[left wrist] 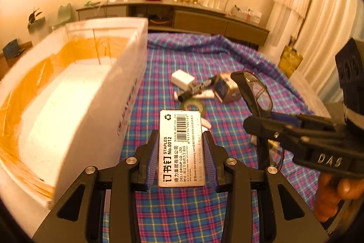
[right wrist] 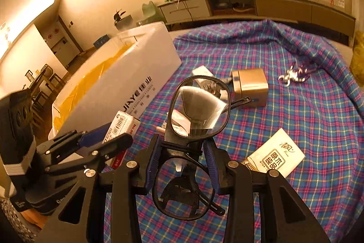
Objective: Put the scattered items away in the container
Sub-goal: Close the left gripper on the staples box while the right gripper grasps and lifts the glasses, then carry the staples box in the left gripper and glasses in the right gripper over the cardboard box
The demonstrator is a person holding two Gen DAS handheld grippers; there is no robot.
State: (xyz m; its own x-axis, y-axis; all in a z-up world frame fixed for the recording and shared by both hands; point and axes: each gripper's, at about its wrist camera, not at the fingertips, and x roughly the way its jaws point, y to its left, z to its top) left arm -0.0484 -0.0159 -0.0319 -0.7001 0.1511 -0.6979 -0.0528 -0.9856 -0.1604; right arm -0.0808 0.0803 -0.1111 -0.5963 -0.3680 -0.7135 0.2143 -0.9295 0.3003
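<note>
Nearest the left wrist camera, the left claw (left wrist: 180, 158) grips a small box of staples (left wrist: 180, 147) across its narrow sides, blue pads (left wrist: 152, 158) flat against the cardboard. That box looks light and stiff; its squared, parallel faces suit a pinch like this, though a hard squeeze could probably dent it.

Nearest the right wrist camera, the right claw (right wrist: 182, 165) holds a pair of black-framed glasses (right wrist: 193, 142) at the bridge, one lens standing above the pads and the other hanging below. Glasses are light but fragile, with smooth lenses likely to smear or scratch, so the frame is the sensible place to hold.

Beyond both claws, on the plaid cloth (left wrist: 227, 60), lie a roll of tape (left wrist: 195, 104), a black marker (left wrist: 198, 88), a white charger (left wrist: 182, 79) and a small tan box (right wrist: 249, 85); a tissue packet (right wrist: 276, 158) and a metal keychain (right wrist: 295, 75) sit further right. The white foam container (left wrist: 100, 92), lined with yellow, stands at the left, open-topped, just beside the staples.
</note>
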